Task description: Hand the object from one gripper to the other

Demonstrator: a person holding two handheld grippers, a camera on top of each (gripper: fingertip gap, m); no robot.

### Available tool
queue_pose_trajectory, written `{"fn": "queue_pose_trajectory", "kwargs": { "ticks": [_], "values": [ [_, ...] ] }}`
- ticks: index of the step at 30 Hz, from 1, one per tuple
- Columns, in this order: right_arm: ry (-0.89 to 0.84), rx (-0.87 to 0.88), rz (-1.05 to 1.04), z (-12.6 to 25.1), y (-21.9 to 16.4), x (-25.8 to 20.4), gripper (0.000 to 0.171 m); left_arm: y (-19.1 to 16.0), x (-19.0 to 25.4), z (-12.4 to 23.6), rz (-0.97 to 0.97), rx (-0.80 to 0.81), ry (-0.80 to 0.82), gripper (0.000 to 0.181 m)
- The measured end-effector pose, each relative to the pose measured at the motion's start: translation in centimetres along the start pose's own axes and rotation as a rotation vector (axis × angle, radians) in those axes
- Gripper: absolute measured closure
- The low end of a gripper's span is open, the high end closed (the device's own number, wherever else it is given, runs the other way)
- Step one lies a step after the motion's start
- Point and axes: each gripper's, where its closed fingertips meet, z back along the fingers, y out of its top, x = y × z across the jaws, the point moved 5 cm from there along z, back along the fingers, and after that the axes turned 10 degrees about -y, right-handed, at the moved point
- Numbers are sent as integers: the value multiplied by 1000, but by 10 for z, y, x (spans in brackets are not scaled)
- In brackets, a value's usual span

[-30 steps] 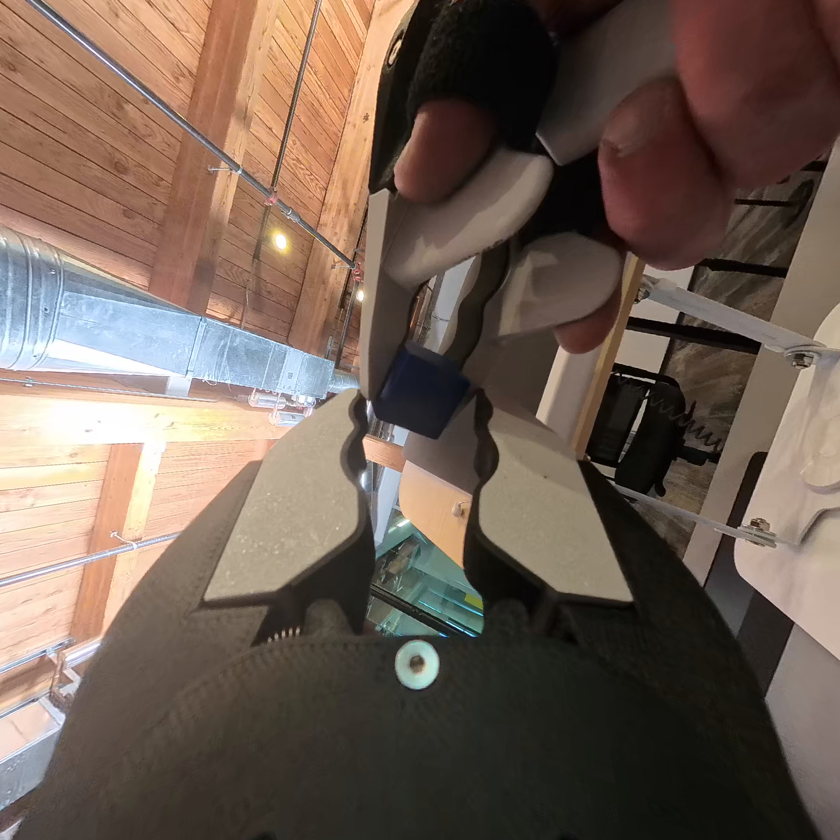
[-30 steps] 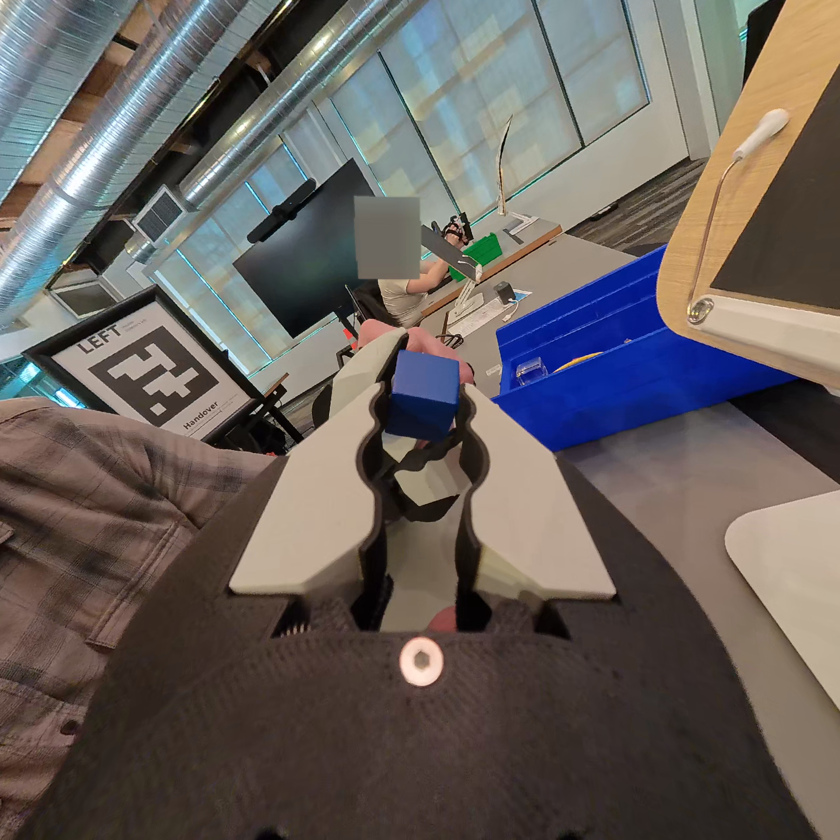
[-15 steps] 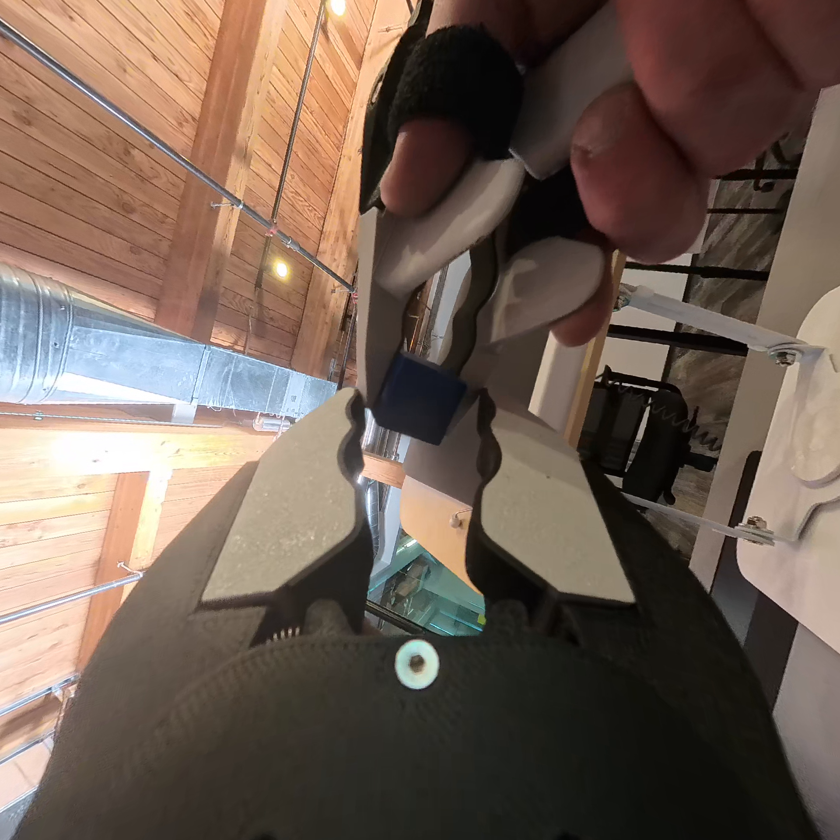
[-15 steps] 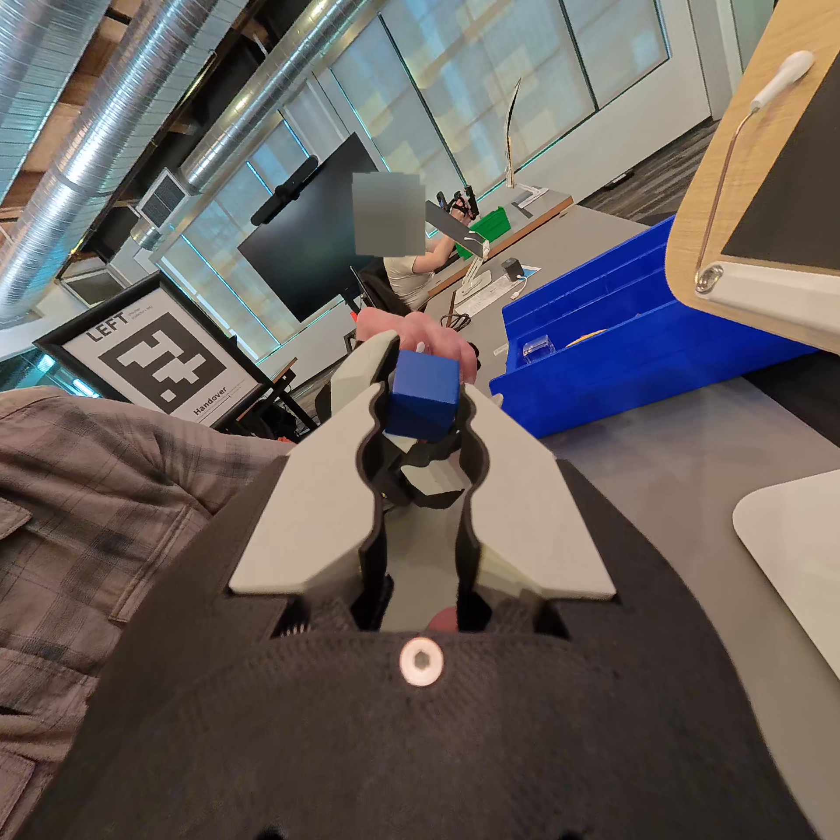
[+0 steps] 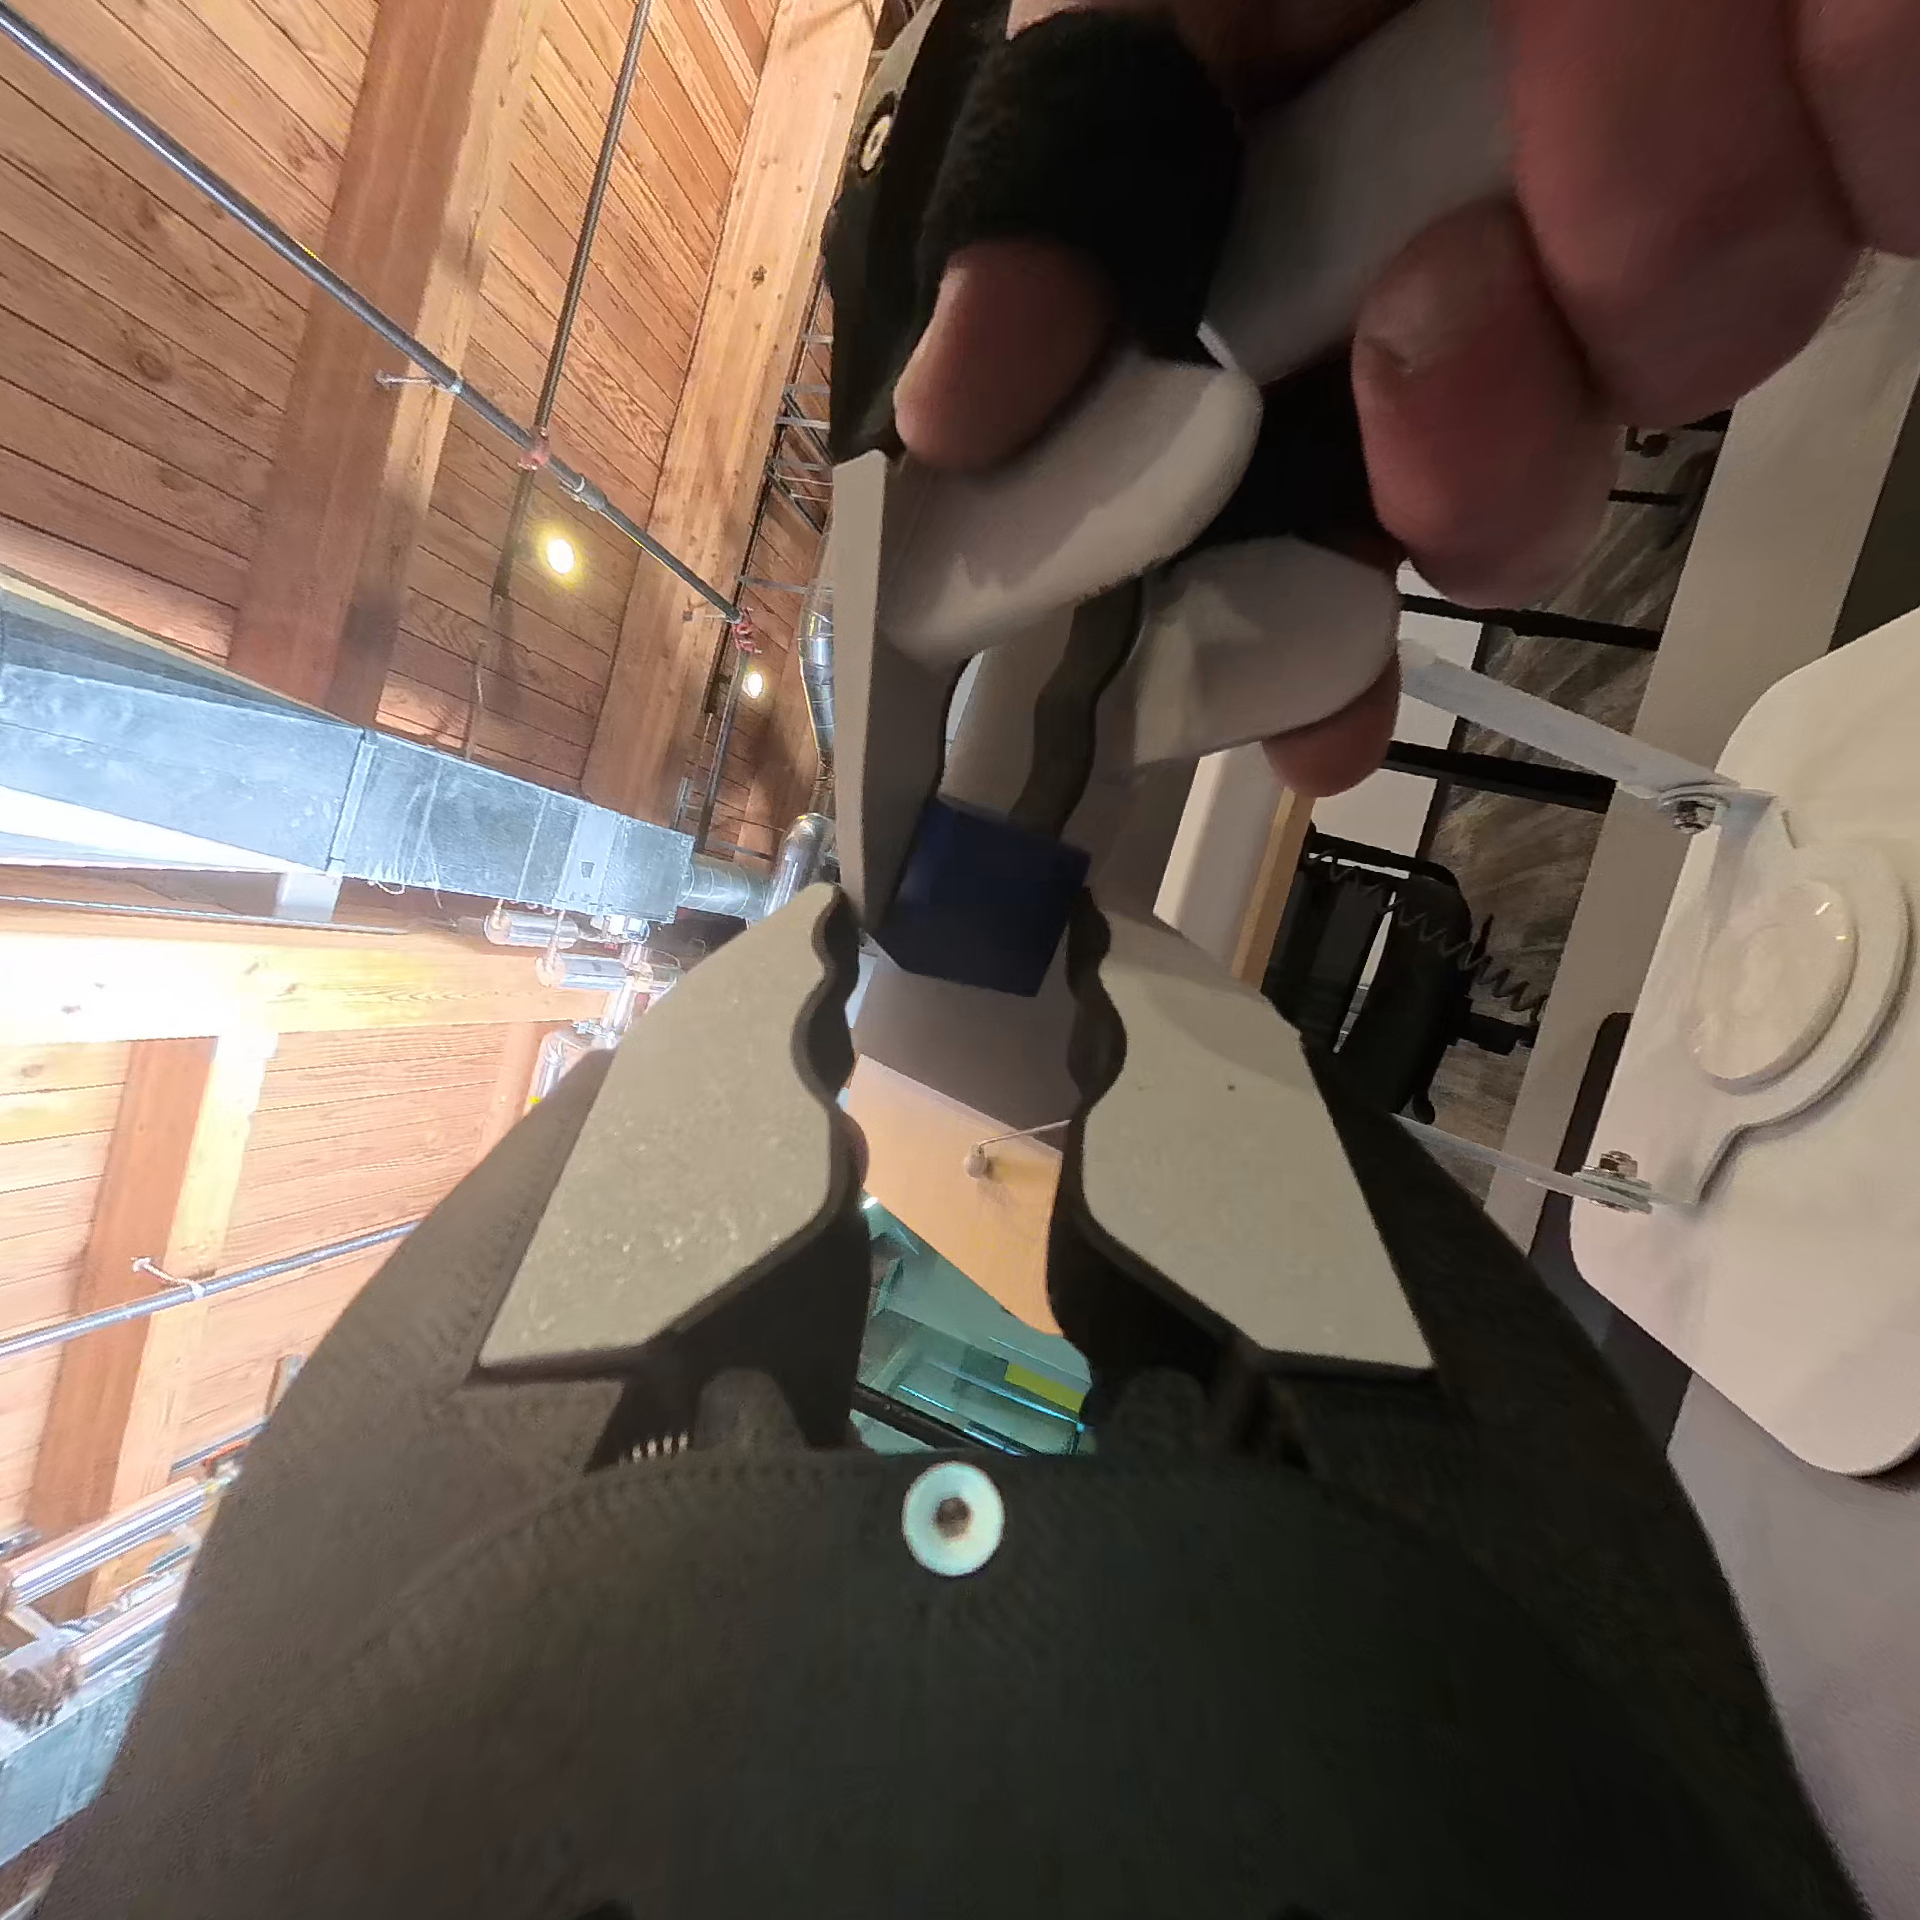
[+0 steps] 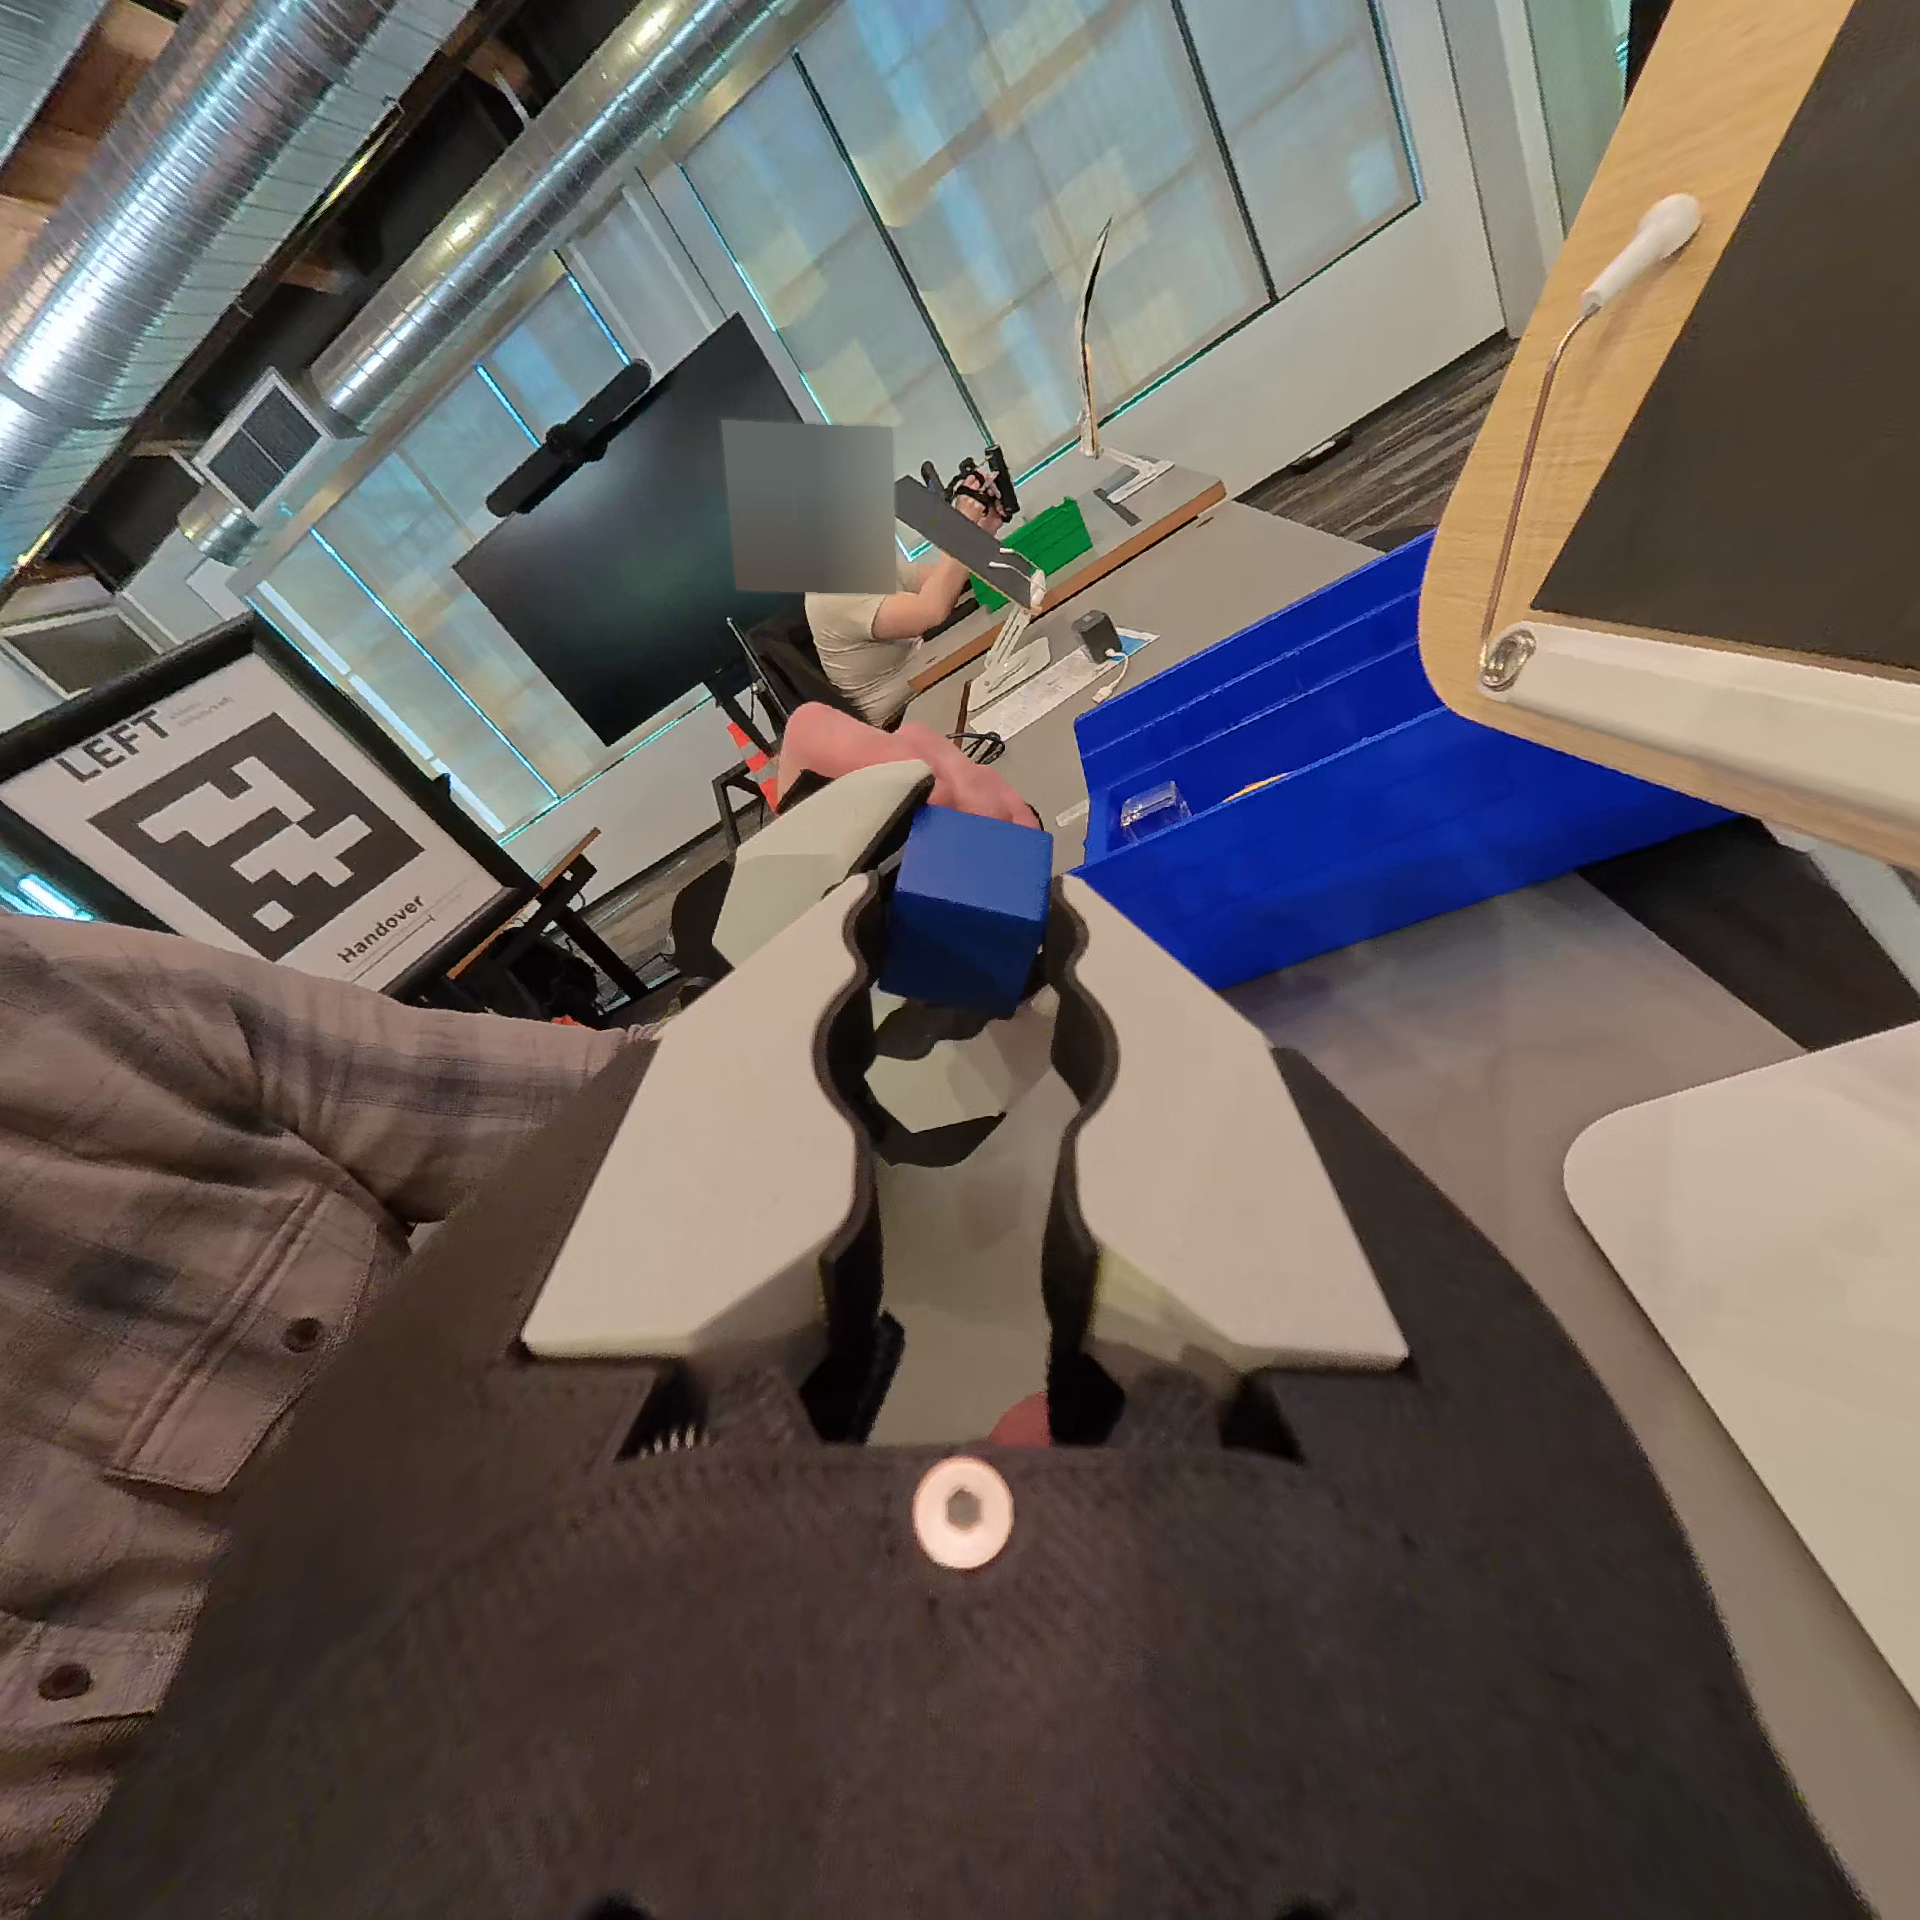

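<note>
Grey table [image 6: 1475, 1049] under me, blue bin [image 6: 1340, 831] at its far side, framed marker sign [image 6: 249, 831] off to my left. My right gripper [image 6: 961, 930] and left gripper [image 5: 961, 940] meet tip to tip in mid-air — blue cube [image 6: 966, 914] sits between both pairs of fingertips. Right fingers press on its two sides, clamped. Left jaws are parted about a cube's width around it; one finger looks to touch, but I cannot tell if they grip. Cube also shows dark in the left wrist view [image 5: 982, 904].
</note>
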Motion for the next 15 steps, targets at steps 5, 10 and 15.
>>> {"fn": "queue_pose_trajectory", "kwargs": {
  "ticks": [5,10,15],
  "values": [
    [-8,-3,7,0,0,0,144,-1,0,0,3,3,-6,143],
    [4,-32,44,4,-1,-3,144,4,0,1,7,40,-5,142],
    [5,-98,113,9,-6,-7,145,10,3,4,60,136,-129,131]
  ]
}}
